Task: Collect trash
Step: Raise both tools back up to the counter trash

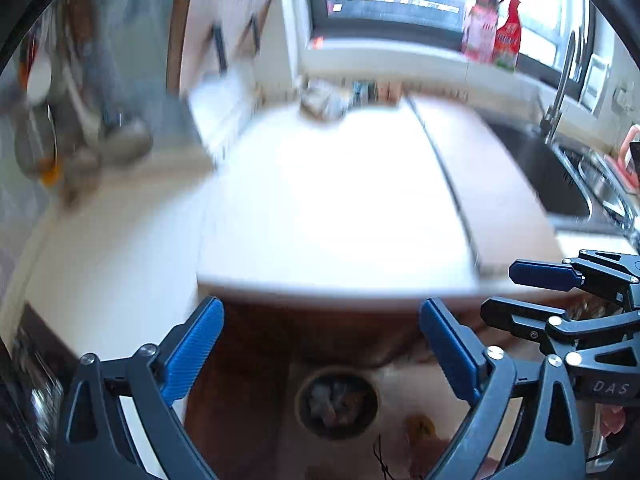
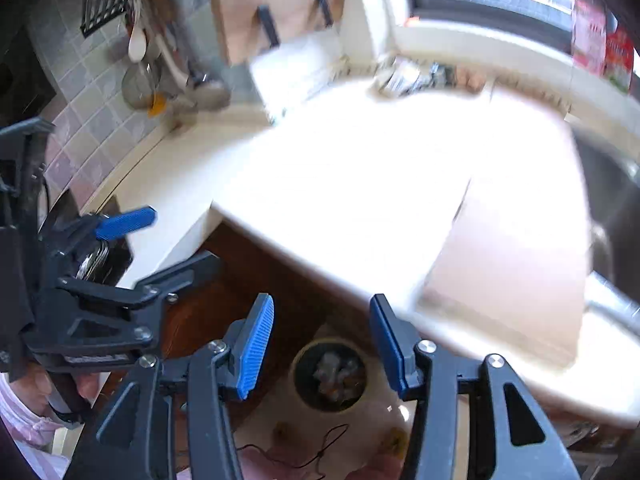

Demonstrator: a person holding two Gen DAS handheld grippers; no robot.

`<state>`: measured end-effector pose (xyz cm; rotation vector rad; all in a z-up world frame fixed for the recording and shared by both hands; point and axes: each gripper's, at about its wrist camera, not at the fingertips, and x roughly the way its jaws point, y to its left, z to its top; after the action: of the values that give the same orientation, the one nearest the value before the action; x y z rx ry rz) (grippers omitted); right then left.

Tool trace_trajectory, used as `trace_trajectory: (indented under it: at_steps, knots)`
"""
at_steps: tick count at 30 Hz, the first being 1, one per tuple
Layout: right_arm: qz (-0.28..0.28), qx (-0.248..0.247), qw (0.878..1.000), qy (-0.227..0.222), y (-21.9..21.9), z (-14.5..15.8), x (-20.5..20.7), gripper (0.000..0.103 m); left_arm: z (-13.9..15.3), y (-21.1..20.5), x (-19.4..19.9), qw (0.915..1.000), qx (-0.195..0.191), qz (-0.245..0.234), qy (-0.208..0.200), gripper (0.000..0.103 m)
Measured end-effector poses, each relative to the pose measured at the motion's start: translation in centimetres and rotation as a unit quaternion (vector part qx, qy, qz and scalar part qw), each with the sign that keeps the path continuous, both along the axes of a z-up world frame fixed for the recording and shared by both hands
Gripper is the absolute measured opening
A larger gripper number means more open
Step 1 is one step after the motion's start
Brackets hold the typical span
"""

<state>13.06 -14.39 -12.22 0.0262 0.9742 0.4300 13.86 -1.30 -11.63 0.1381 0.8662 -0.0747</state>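
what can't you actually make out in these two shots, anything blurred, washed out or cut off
- Clutter at the counter's back edge: motion blur in both views, items unidentifiable.
- Countertop: glare washes it out, so small scraps would not show.
- Bin on the floor: contents small and soft, only pale crumpled bits.
- Red packs on the sill: labels blurred; cut by the right wrist view's edge.
- Sink: basin dark, inside unreadable.

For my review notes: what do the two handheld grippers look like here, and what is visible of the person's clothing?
Both the left gripper and right gripper share one build: black angular linkage frames with triangular cut-outs and silver pivot bolts, tipped with blue ribbed pads. The right gripper's body carries white "DAS" lettering. A pale pink sleeve shows beside the left gripper's handle. A thin black cord shows low in the right wrist view.
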Motion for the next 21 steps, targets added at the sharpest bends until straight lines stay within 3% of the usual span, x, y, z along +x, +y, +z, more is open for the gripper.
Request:
trace_trajectory:
  at_steps: [6, 12, 17, 21]
  knots:
    - [-0.013, 0.007, 1.000, -0.025, -3.0, 5.4, 4.2, 0.050, 5.6, -2.6, 4.8, 0.9988, 0.012, -0.026, -0.040, 0.100]
    - [-0.011, -0.034, 0.998, -0.060, -5.1, 10.2, 10.3, 0.050, 10.3, -5.8, 10.6, 0.9974, 0.016, -0.048, -0.052, 0.102]
    - [-0.001, -0.063, 0.996, -0.069, -7.2, 12.1, 16.6, 0.050, 11.4, -7.1, 17.7, 0.9987, 0.003, -0.043, -0.028, 0.102]
    - [-0.004, -0.067, 0.996, -0.051, -8.8, 11.6, 22.4, 0.050, 10.4, -7.1, 23.4, 0.9995, 0.004, -0.029, -0.007, 0.102]
